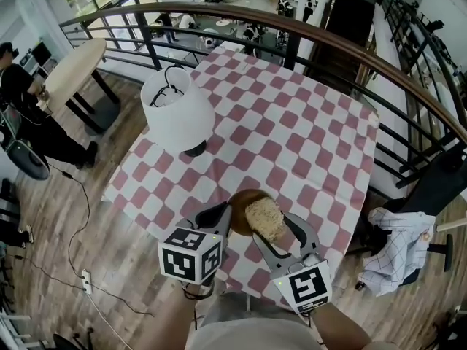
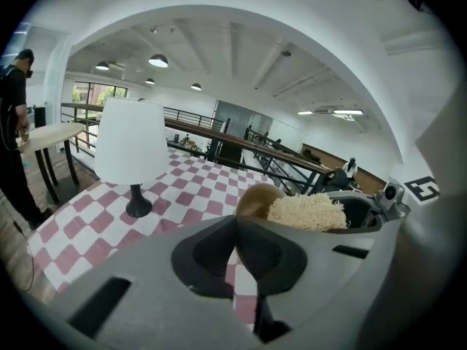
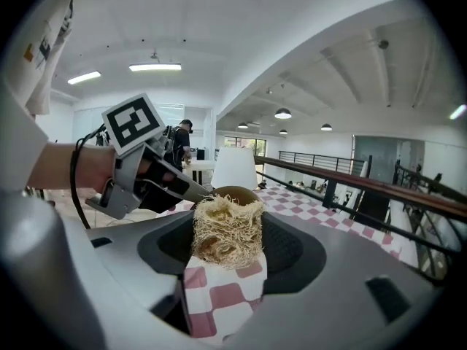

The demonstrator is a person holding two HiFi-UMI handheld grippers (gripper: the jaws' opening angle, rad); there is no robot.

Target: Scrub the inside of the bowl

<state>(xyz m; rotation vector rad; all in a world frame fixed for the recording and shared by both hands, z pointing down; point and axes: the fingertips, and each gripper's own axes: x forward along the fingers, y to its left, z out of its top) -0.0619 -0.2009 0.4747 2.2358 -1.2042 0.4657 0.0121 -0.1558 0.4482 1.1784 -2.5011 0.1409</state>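
A: Left tool (image 1: 221, 214)?

B: Jaws closed on the rim of the brown bowl (image 1: 239, 208). Thin edge pinched between the tips, seen plainly in the left gripper view. The right gripper view confirms it: the tips meet at the bowl's near-left rim.

A: Where is the bowl?

B: Near the front edge of the bench (image 1: 292, 137), over the red-and-white check cloth. In the left gripper view it looks held up off the cloth and tilted, mouth turned toward the other tool.

A: Right tool (image 1: 273, 228)?

B: Clamped on a pale, fibrous scrubber (image 1: 264, 219). The wad fills the gap between the pads and bulges out above them.

A: Scrubber against the bowl?

B: At the bowl's mouth. From the head view it covers the right part of the bowl. Whether it presses on the inner wall, I cannot tell.

A: Anything else on the bench?

B: A white lamp (image 1: 177, 111) on a dark foot, upright, well apart from the bowl toward the far left.

A: Surroundings?

B: A curved railing (image 1: 350, 53) behind the bench. A person in dark clothes (image 1: 16, 90) stands at the far left beside a round table (image 1: 73, 68).
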